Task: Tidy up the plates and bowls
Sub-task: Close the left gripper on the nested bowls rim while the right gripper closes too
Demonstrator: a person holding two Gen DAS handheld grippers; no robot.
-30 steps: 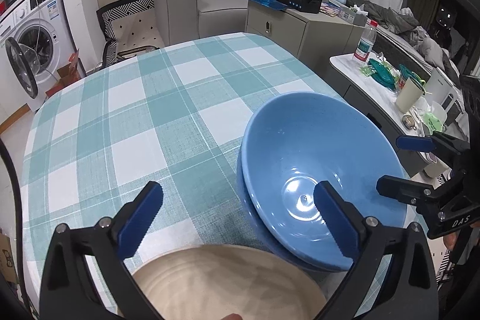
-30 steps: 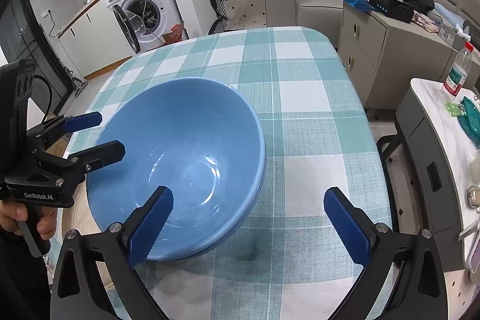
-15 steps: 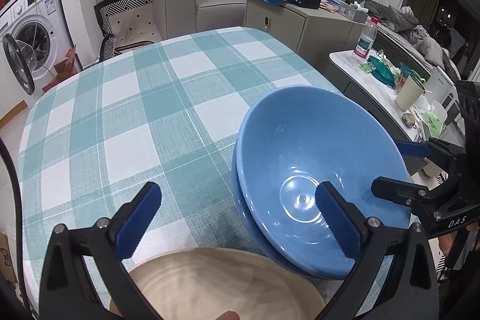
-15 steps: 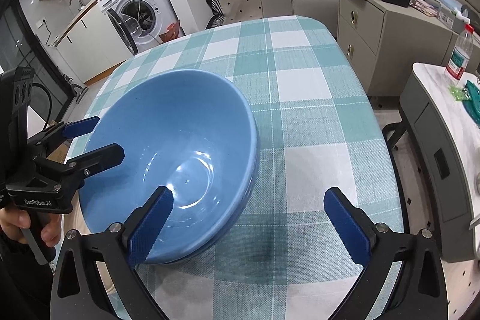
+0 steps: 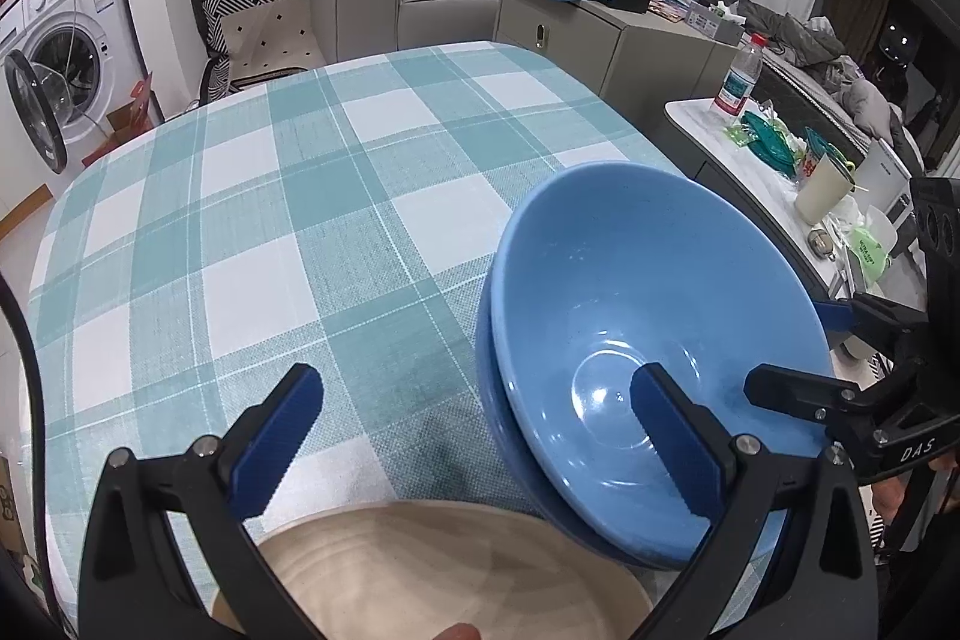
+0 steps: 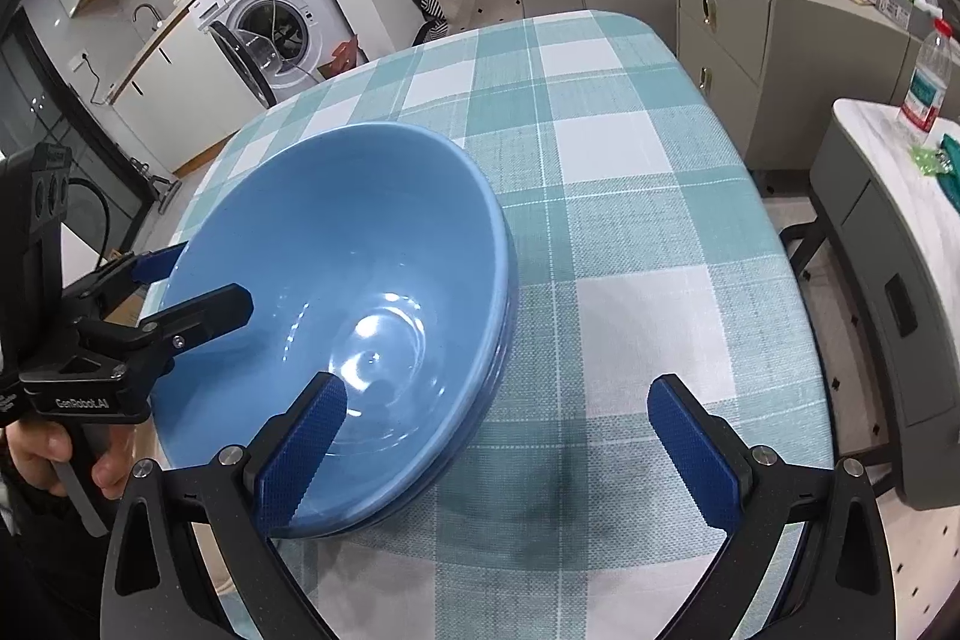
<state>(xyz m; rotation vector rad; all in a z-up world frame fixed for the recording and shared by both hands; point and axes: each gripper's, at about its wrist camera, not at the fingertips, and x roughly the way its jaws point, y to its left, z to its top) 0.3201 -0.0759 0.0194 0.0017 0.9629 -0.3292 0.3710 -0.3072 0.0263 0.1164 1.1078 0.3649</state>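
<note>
Both tongs, left (image 5: 474, 436) and right (image 6: 501, 439), spread wide and empty, flanking the nested blue bowls (image 6: 336, 304)

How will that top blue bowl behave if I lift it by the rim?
The top blue bowl looks glazed and glossy, so probably slippery between the pads. It sits tilted in the lower bowl, so it may rock or slide. Likely rigid, breakable ceramic.

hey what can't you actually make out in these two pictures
- Left wrist view: the beige plate is cut off by the bottom edge and the left gripper.
- Both views: the lower blue bowl shows only its rim under the top bowl.
</note>
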